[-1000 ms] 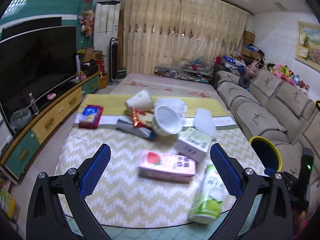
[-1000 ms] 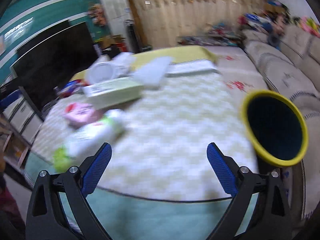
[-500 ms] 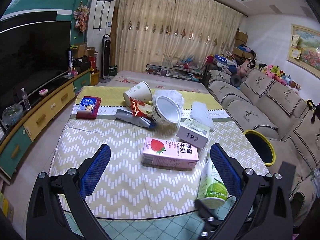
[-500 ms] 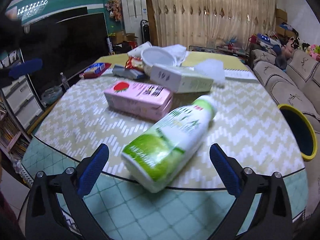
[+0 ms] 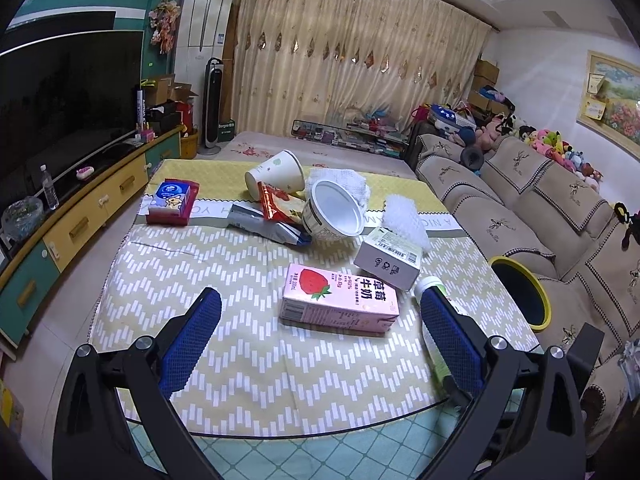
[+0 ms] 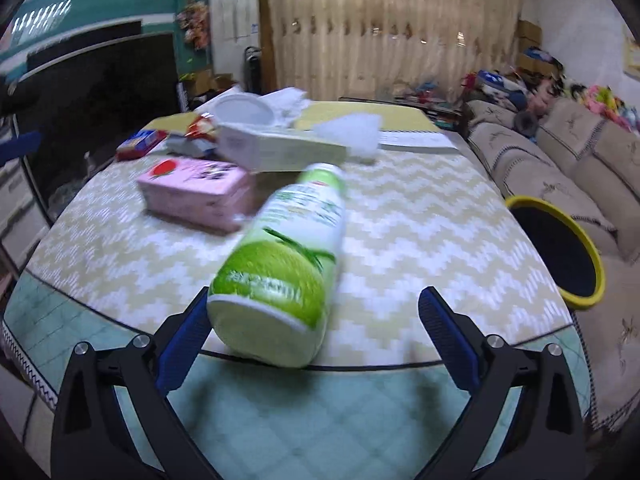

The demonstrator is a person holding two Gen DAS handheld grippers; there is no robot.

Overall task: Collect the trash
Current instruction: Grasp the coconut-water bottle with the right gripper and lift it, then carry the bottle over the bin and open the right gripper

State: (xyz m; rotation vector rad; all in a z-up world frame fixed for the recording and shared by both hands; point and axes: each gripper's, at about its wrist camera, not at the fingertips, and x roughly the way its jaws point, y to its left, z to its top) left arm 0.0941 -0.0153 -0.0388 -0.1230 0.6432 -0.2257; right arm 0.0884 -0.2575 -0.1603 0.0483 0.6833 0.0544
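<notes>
Trash still covers the worktop (image 5: 224,360): none of it looks collected yet, as far as I can judge. A green bottle (image 6: 288,256) lies on its side at the near edge, between the wide-open fingers of my right gripper (image 6: 316,334), not yet gripped. Beyond it lie a pink milk carton (image 5: 340,304), a white box (image 5: 388,260), a tub (image 5: 334,214) and a paper cup (image 5: 276,172). My left gripper (image 5: 320,338) hovers open, empty. The yellow-rimmed bin (image 6: 556,248) waits to the right.
</notes>
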